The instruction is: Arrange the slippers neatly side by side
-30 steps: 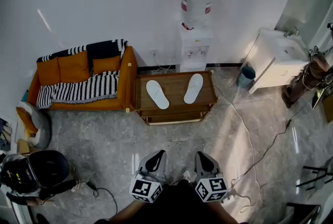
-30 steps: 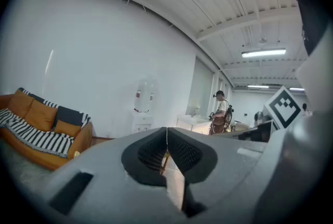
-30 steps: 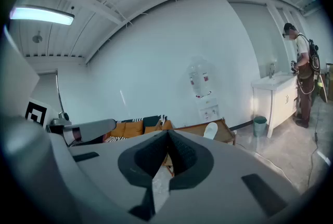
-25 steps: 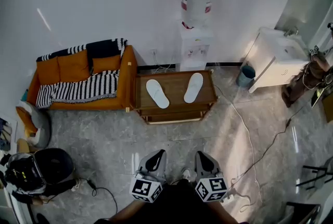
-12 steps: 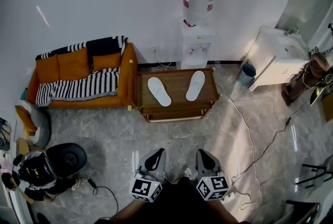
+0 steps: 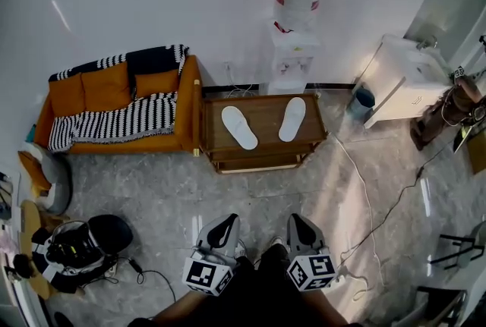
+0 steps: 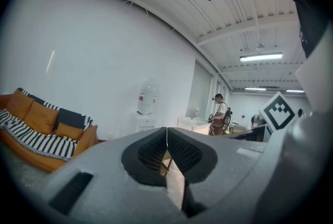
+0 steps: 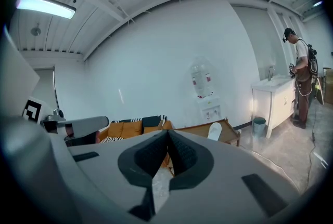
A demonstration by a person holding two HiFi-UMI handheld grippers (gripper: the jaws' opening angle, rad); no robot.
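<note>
Two white slippers lie apart on a low wooden table [image 6: 263, 155]: the left slipper [image 6: 239, 127] angled one way, the right slipper [image 6: 292, 119] angled the other, splayed like a V. My left gripper [image 6: 226, 222] and right gripper [image 6: 298, 220] are held close to my body at the bottom of the head view, well short of the table. Both are shut with nothing between the jaws. In the right gripper view the right slipper [image 8: 214, 131] shows on the table [image 8: 229, 134] beyond the shut gripper [image 8: 167, 132]. The left gripper [image 7: 167, 129] hides the table in its own view.
An orange sofa [image 6: 121, 109] with a striped blanket stands left of the table, a water dispenser [image 6: 296, 45] behind it, a white sink cabinet [image 6: 414, 83] at the right. Cables [image 6: 364, 196] trail across the floor. A person [image 6: 456, 102] stands far right; a bag and round stool [image 6: 76, 246] sit at the lower left.
The whole scene has shifted in the head view: the table and slippers sit slightly further right and up, and both grippers are lower in the picture. The bag at lower left has moved right.
</note>
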